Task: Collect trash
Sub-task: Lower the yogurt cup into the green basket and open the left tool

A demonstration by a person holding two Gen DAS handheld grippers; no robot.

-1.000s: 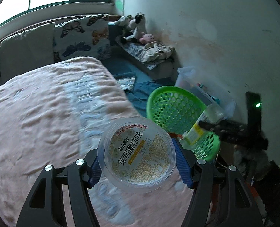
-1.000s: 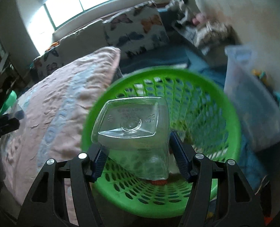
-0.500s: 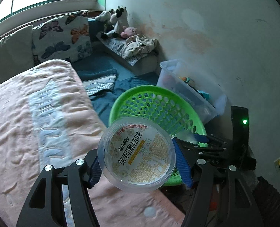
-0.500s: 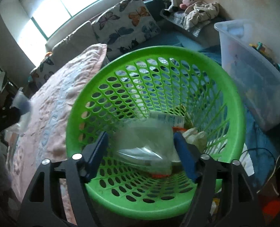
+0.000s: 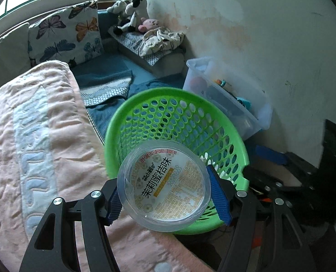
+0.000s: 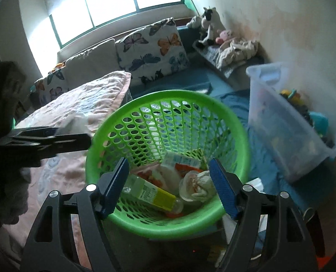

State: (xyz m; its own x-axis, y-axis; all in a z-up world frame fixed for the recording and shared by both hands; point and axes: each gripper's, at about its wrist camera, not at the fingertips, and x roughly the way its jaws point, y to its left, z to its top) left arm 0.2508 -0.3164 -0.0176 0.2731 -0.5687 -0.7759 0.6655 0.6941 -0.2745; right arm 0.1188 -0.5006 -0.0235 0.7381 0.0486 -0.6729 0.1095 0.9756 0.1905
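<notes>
My left gripper (image 5: 165, 196) is shut on a clear round plastic tub (image 5: 164, 184) with a yellow printed label, held at the near rim of the green mesh basket (image 5: 145, 104). My right gripper (image 6: 169, 187) is open and empty just above the same basket (image 6: 168, 97). Inside the basket lie a clear bottle with a yellow-green label (image 6: 148, 192), a crumpled clear cup (image 6: 195, 185) and several wrappers (image 6: 181, 161). The left gripper (image 6: 45, 139) also shows at the left of the right wrist view.
A pink quilted bed (image 5: 32, 136) lies left of the basket. A clear storage bin (image 5: 227, 104) with toys stands right of it by the wall. Butterfly cushions (image 5: 66, 38) and plush toys (image 5: 134, 15) sit at the back. Blue cloth (image 5: 113, 83) covers the floor.
My right gripper opened and let the clear bottle drop into the basket, where it now lies. My left gripper carried the tub right, from over the bed to the basket's rim.
</notes>
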